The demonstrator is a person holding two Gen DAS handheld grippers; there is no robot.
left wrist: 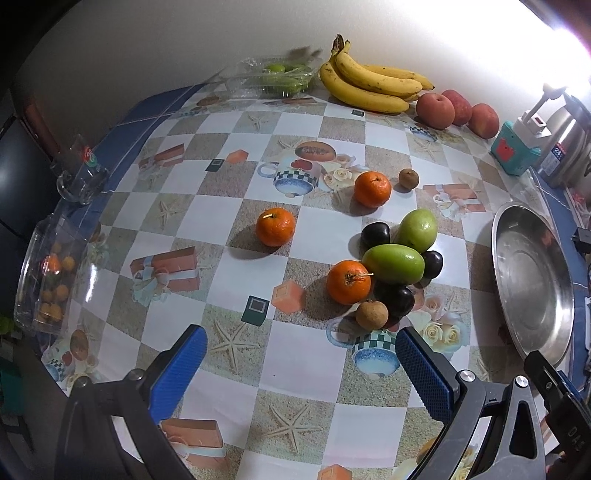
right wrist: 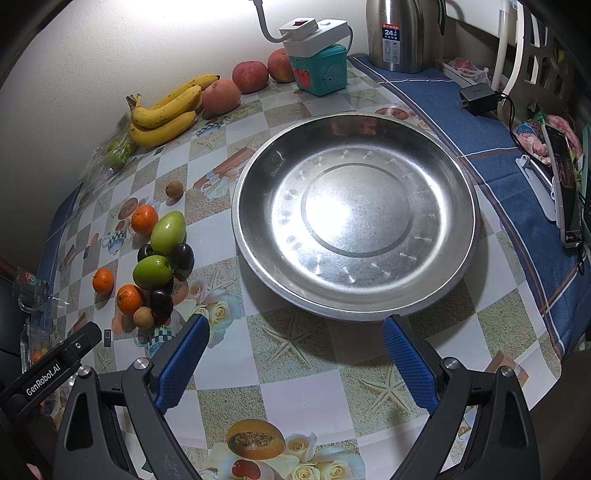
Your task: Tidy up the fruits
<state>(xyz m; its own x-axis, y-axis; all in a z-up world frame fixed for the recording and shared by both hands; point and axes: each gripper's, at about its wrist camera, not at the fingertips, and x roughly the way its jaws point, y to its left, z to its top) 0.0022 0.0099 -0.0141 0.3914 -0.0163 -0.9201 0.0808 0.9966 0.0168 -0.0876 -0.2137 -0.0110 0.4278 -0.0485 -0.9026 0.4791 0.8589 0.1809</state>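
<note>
Loose fruit lies mid-table in the left wrist view: three oranges point(left wrist: 348, 281), two green mangoes point(left wrist: 393, 263), dark plums point(left wrist: 375, 235) and two brown longans point(left wrist: 371, 315). My left gripper point(left wrist: 299, 350) is open just in front of this pile, holding nothing. A wide steel basin point(left wrist: 532, 280) stands empty to the right. In the right wrist view the basin point(right wrist: 436, 177) fills the centre. My right gripper point(right wrist: 293, 339) is open at its near rim, holding nothing. The fruit pile point(right wrist: 153, 271) lies left of it.
Bananas point(left wrist: 369, 83) and three apples point(left wrist: 436, 110) rest along the back wall beside a clear box of green fruit point(left wrist: 280, 75). A teal box point(right wrist: 323, 70), steel flask point(right wrist: 395, 35) and charger point(right wrist: 478, 98) stand behind the basin. A glass mug point(left wrist: 79, 173) and plastic container point(left wrist: 48, 280) sit left.
</note>
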